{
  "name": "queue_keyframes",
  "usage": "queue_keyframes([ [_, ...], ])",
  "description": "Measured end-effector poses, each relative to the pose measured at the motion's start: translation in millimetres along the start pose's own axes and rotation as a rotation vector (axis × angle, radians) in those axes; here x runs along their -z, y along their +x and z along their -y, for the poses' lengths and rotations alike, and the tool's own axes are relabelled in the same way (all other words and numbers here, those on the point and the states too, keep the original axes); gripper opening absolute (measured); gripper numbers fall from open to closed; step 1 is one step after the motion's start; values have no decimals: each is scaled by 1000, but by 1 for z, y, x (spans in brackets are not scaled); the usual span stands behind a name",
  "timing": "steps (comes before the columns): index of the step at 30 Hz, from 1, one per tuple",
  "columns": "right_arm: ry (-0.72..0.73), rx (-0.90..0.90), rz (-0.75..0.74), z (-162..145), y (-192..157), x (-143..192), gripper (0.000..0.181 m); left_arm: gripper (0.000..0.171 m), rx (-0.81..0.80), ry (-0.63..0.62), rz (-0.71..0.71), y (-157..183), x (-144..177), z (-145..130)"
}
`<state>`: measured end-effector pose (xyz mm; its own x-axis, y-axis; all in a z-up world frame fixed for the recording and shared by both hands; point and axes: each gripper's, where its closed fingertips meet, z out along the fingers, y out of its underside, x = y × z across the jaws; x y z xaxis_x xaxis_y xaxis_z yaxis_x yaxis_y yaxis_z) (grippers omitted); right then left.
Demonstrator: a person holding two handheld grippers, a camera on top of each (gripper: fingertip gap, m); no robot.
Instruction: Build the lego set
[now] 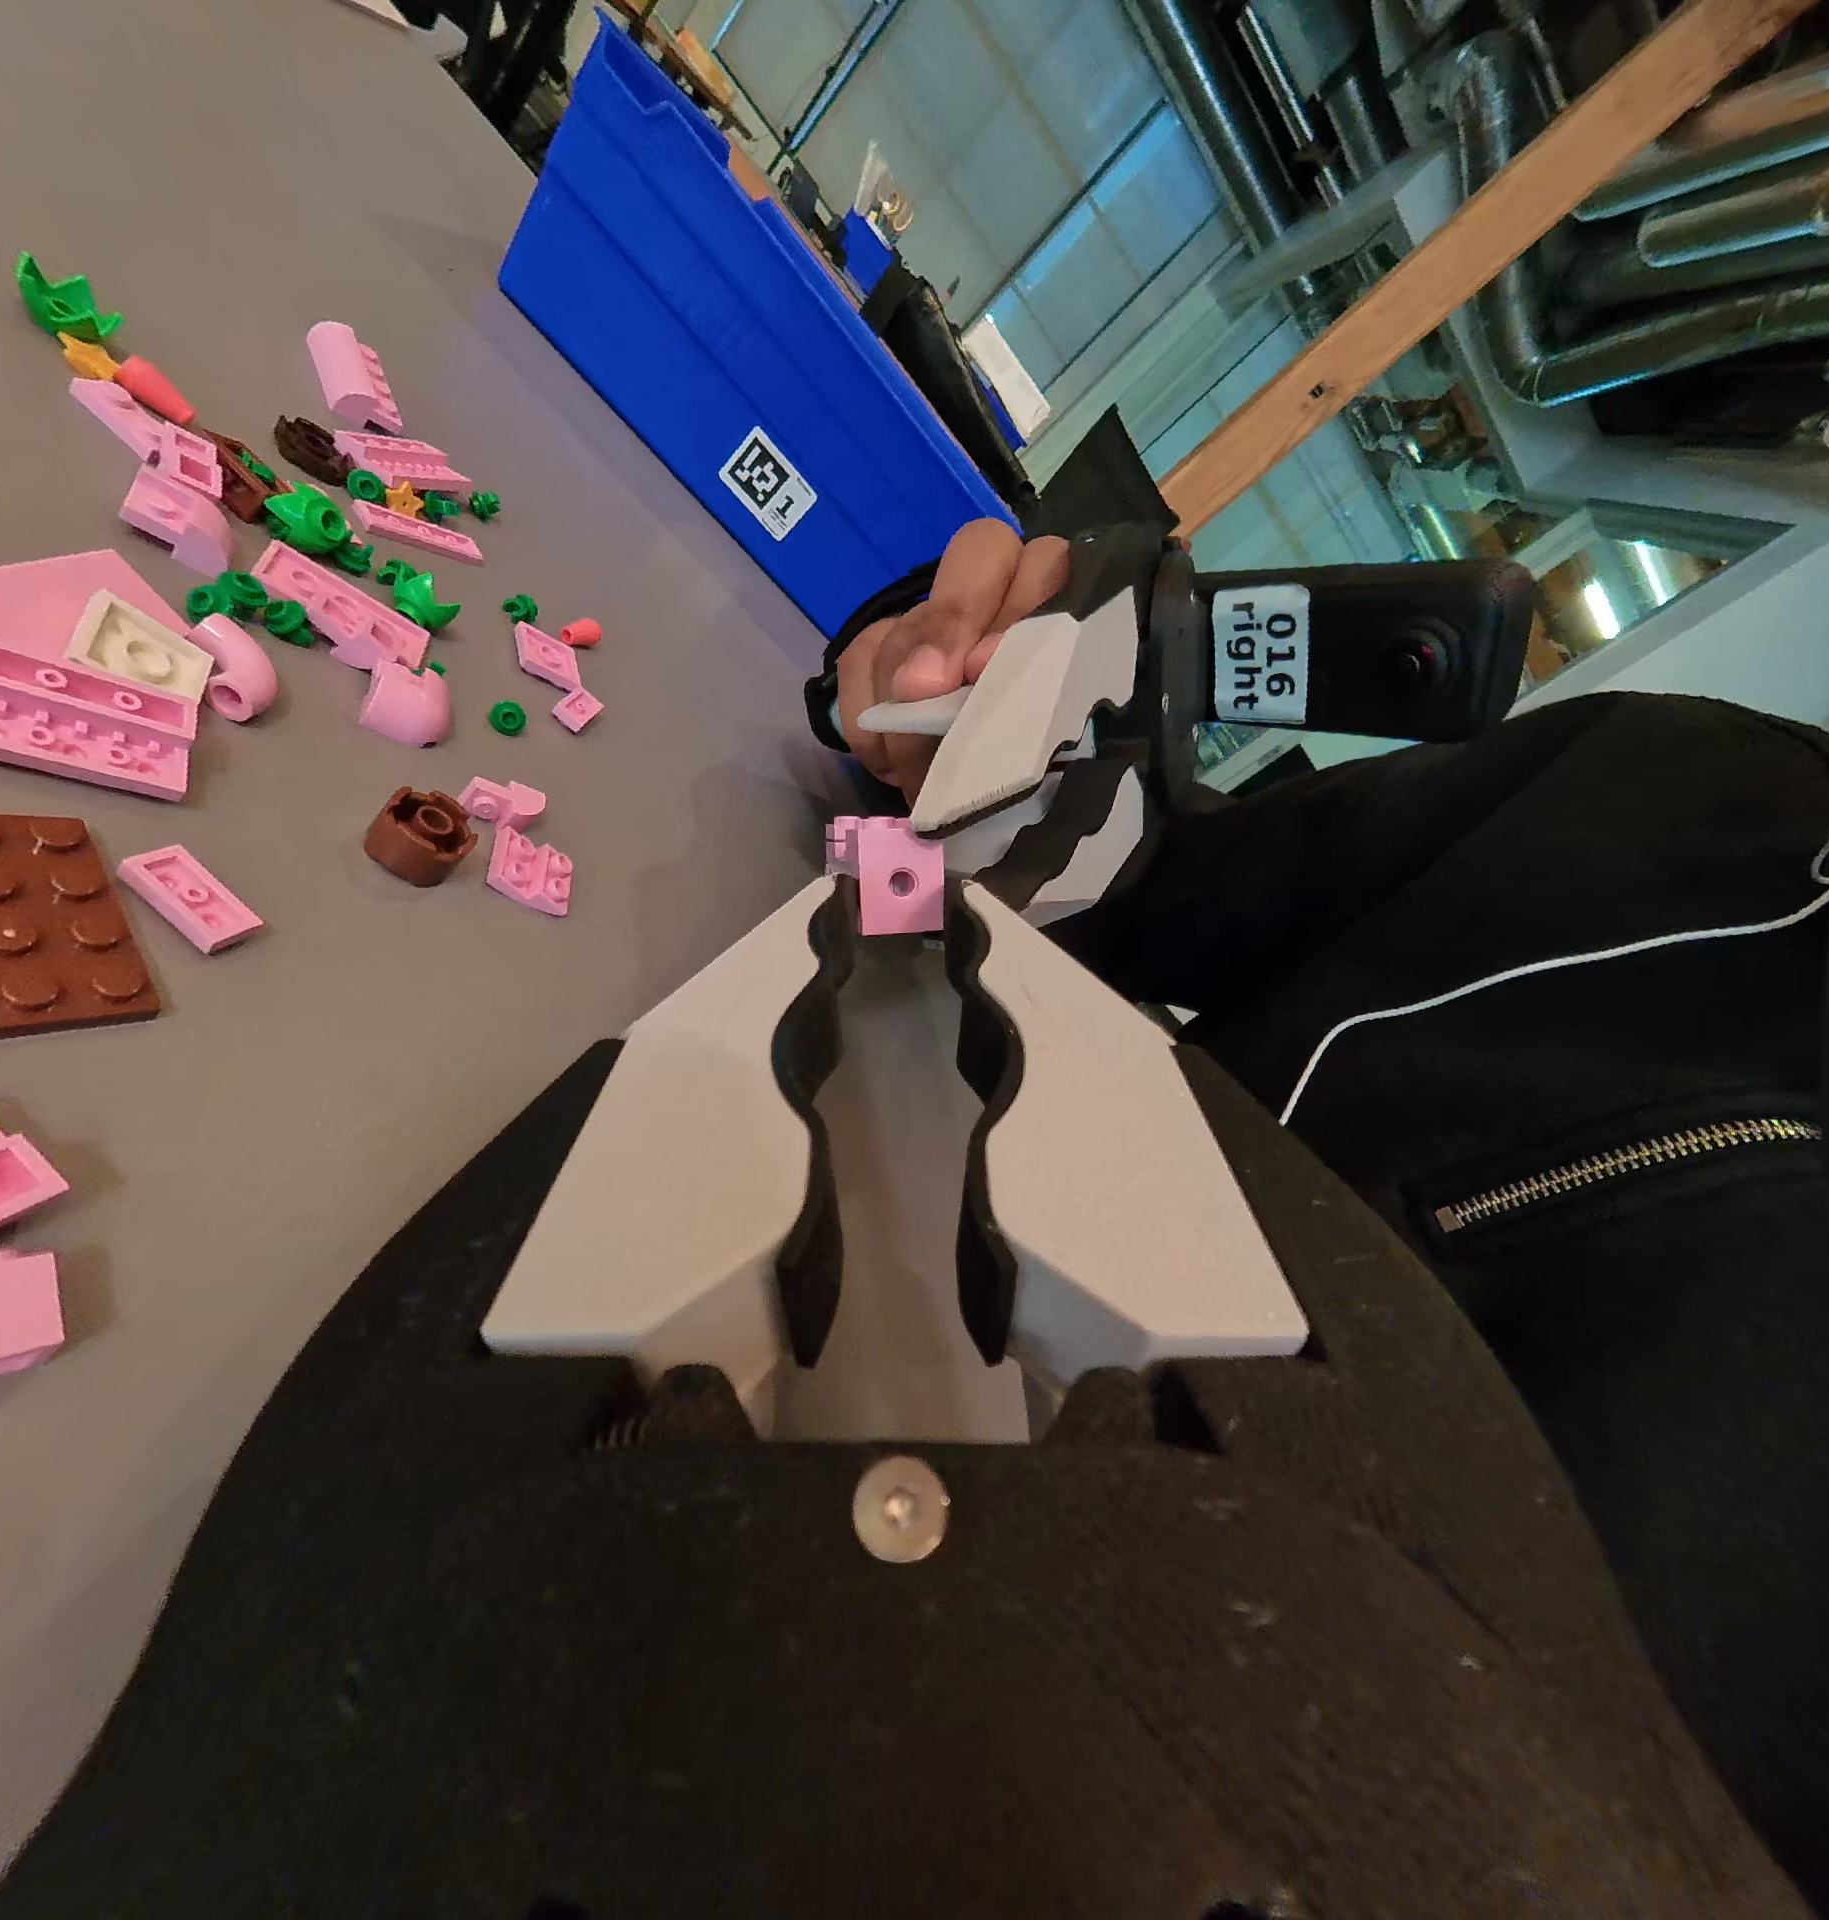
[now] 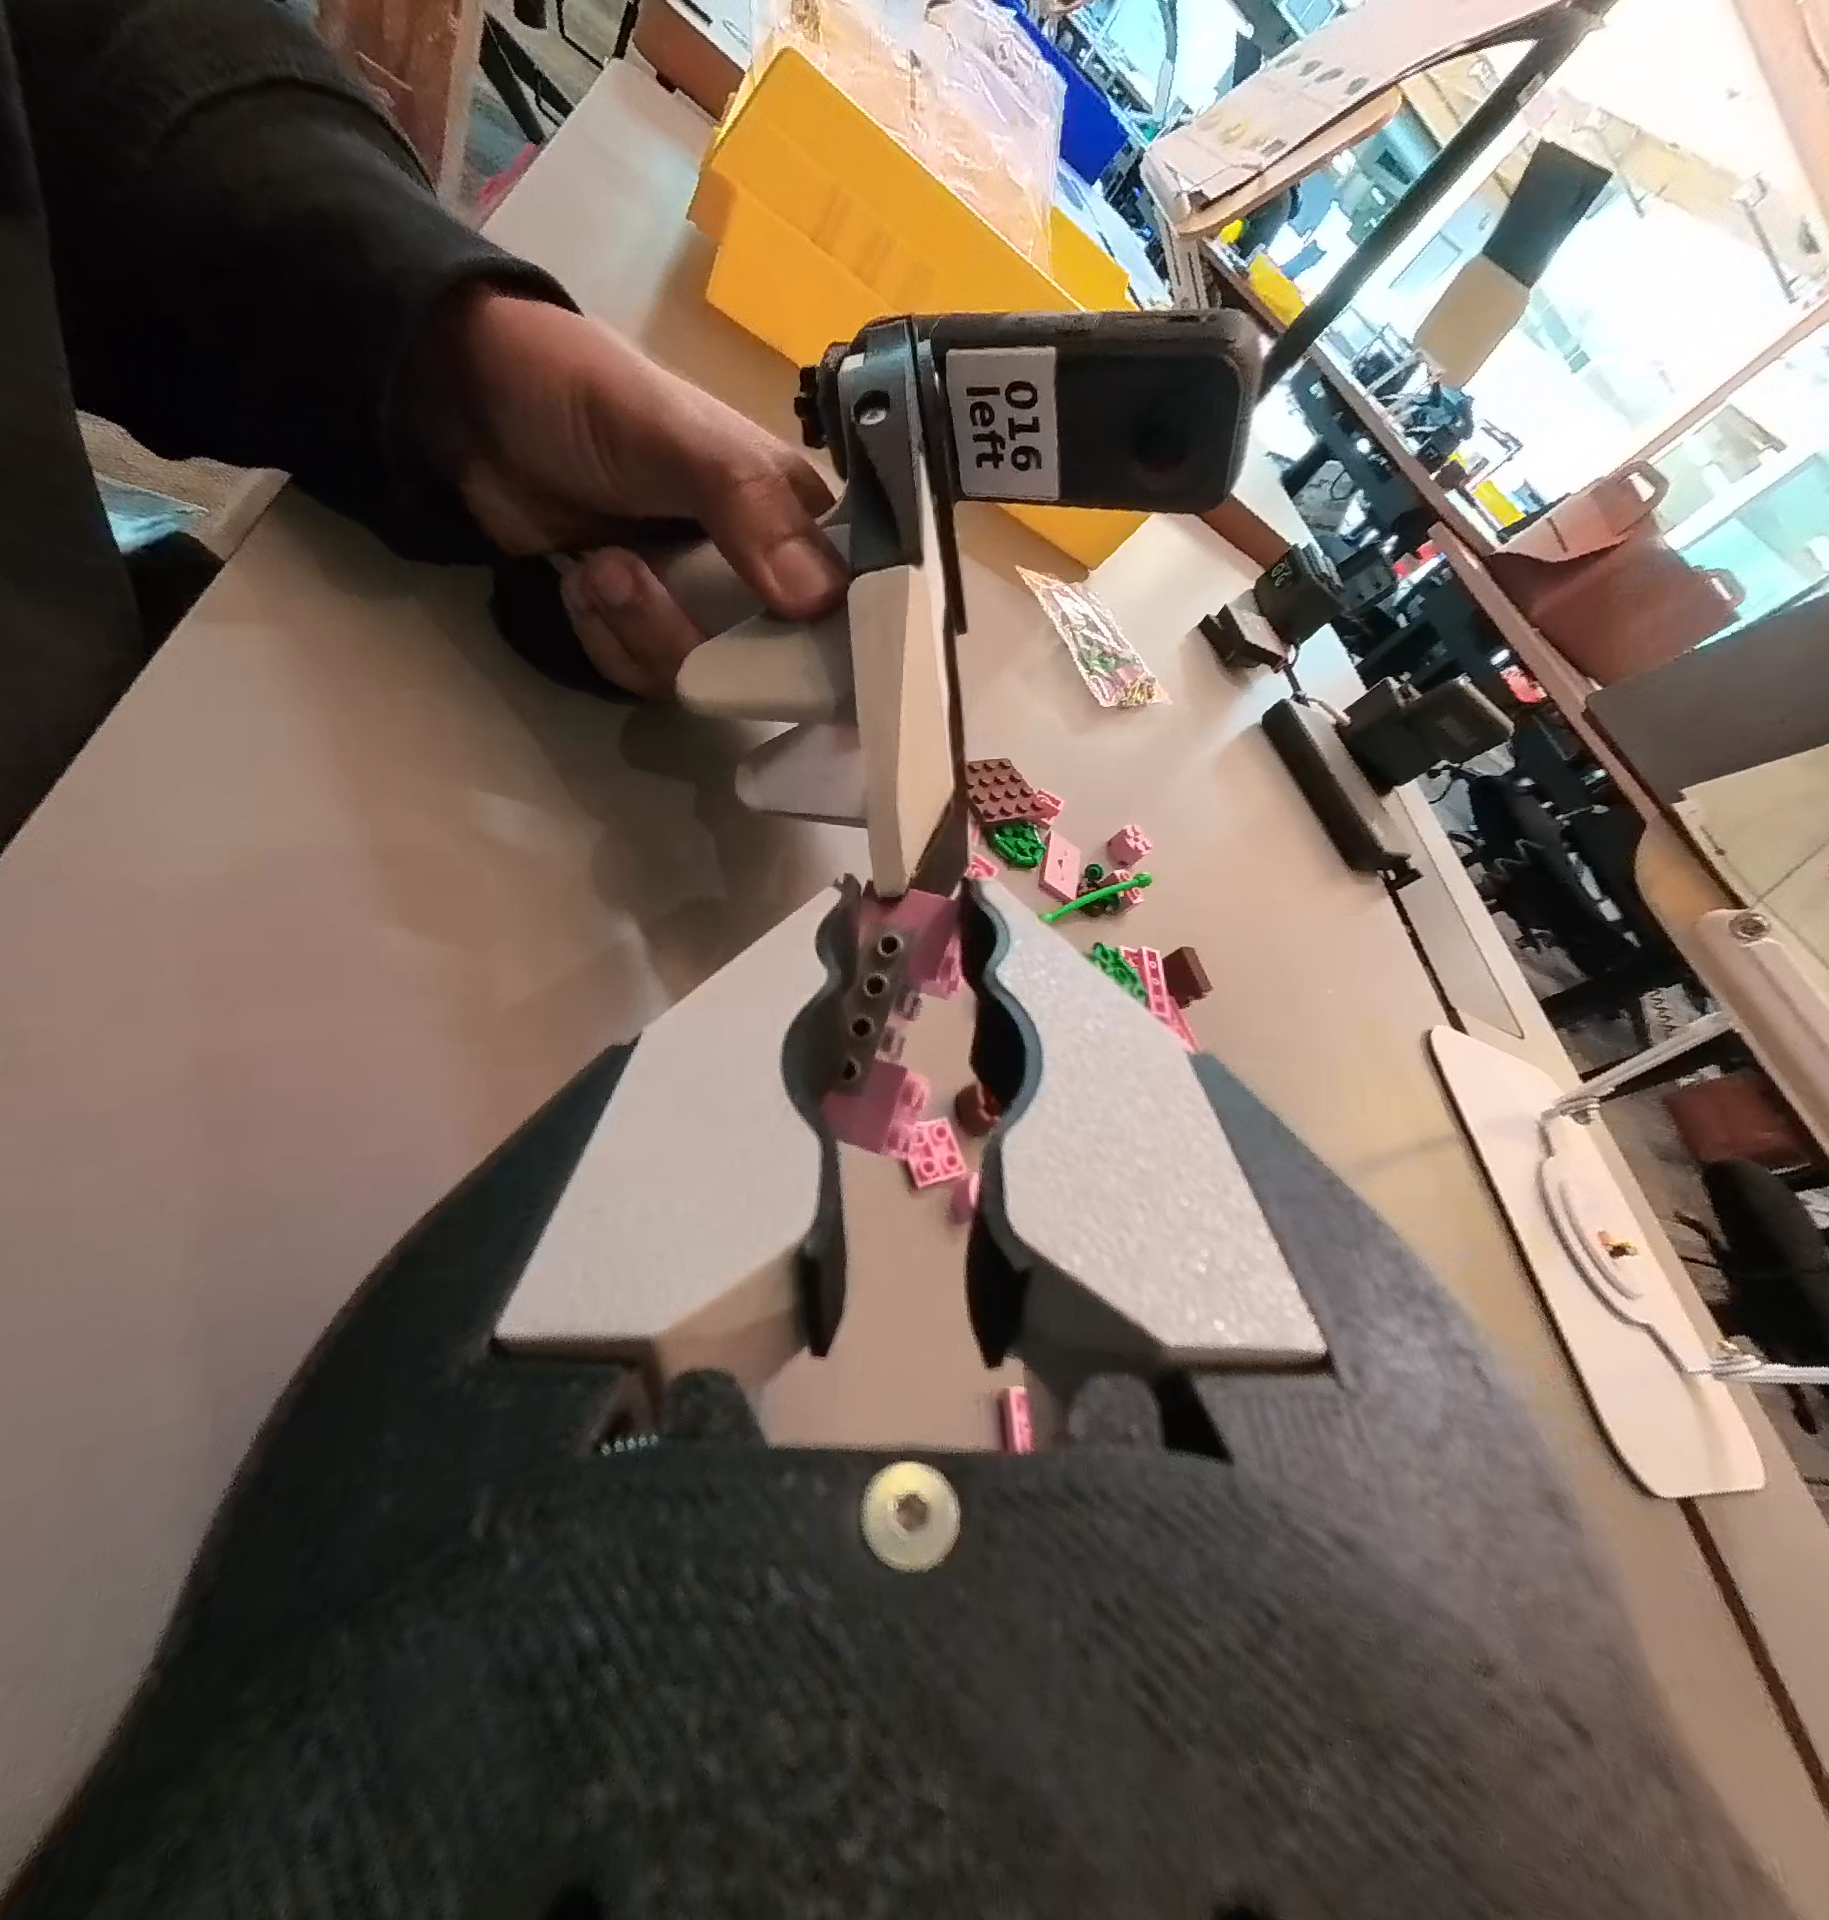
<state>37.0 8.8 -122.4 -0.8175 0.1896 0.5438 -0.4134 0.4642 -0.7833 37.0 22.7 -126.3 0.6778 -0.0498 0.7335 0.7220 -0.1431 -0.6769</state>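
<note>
The left gripper (image 1: 897,896) pinches a pink brick (image 1: 897,885) above the grey table (image 1: 390,1091). The right gripper (image 1: 977,831), jaws nearly closed, meets it; skewed pressure risks dropping it.

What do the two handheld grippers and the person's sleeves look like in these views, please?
Both the left gripper and the right gripper have pale grey wedge-shaped fingers lined with wavy black pads, set in a black body with a silver screw. Each carries a black camera bearing a white label. The sleeves are black; the jacket has a silver zip and a white cord.
</note>
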Motion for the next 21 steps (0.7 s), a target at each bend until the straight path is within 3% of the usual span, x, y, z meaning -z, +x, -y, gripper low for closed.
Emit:
queue_keyframes([
  [7,94,-86,-1,6,6,1,21,14,50,42,-50,3,4,5],
  [11,76,-67,-35,1,11,2,37,13,87,82,-95,5,8,11],
  [21,81,-17,-59,5,11,3,32,13,118,106,-136,8,11,15],
])
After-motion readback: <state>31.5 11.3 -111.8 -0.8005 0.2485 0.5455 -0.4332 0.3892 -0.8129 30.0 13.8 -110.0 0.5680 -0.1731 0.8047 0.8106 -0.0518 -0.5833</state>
